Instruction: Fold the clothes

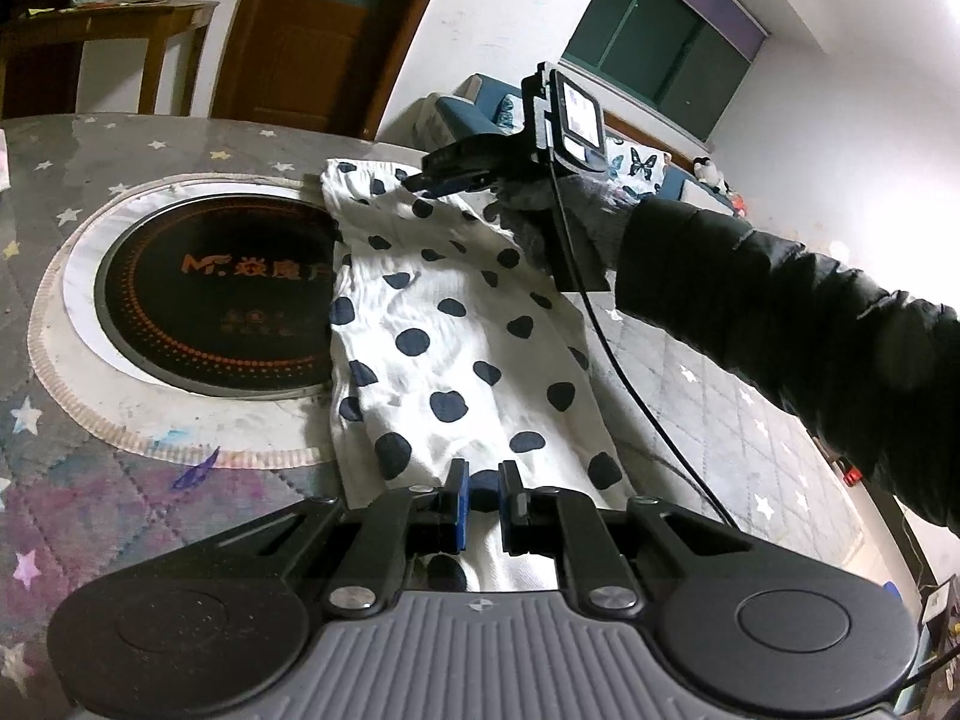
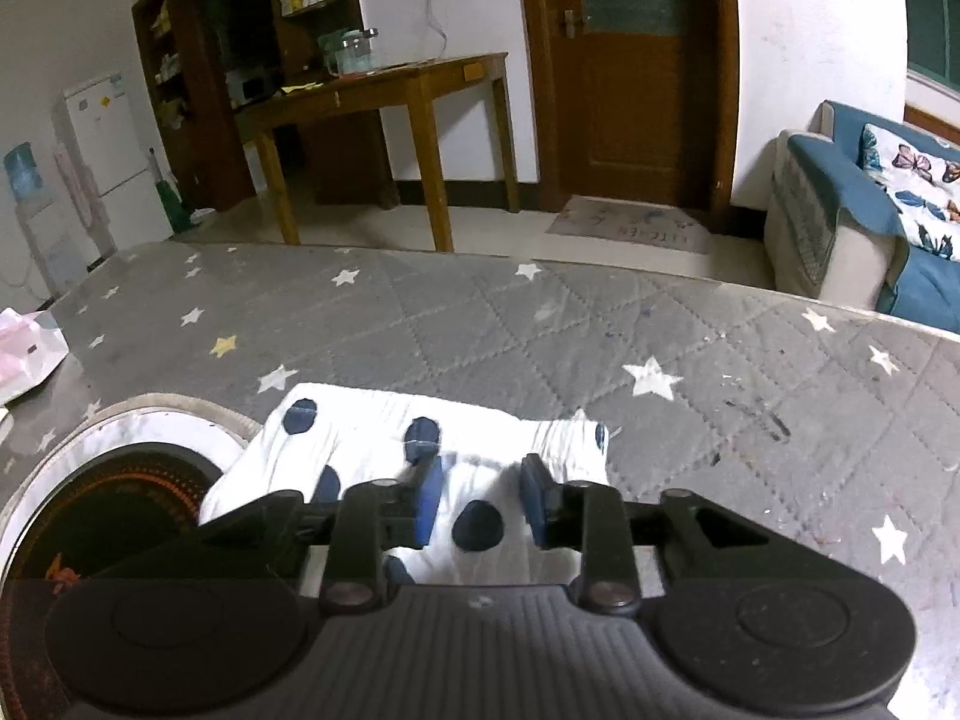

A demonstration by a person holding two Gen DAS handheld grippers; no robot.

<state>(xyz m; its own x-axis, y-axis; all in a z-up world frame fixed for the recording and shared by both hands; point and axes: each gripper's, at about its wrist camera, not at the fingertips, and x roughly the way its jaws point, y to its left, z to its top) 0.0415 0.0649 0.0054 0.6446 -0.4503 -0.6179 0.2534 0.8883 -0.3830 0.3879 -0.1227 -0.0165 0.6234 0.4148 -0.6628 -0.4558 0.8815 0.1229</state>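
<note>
A white garment with dark blue spots (image 1: 456, 348) lies in a long folded strip on the grey star-patterned table cover (image 1: 720, 420). My left gripper (image 1: 483, 474) is partly open, just above the strip's near end, holding nothing. My right gripper (image 1: 429, 180), seen in the left wrist view, sits at the strip's far end. In the right wrist view the right gripper (image 2: 480, 471) is open over that end of the garment (image 2: 372, 432), its blue pads (image 2: 427, 498) apart with cloth beneath them.
A round black induction cooktop (image 1: 216, 300) is set into the table left of the garment, which overlaps its white ring. A cable (image 1: 630, 378) runs from the right gripper across the table. A pink-and-white bag (image 2: 24, 348) lies at the table's left. A blue sofa (image 2: 870, 210) stands beyond.
</note>
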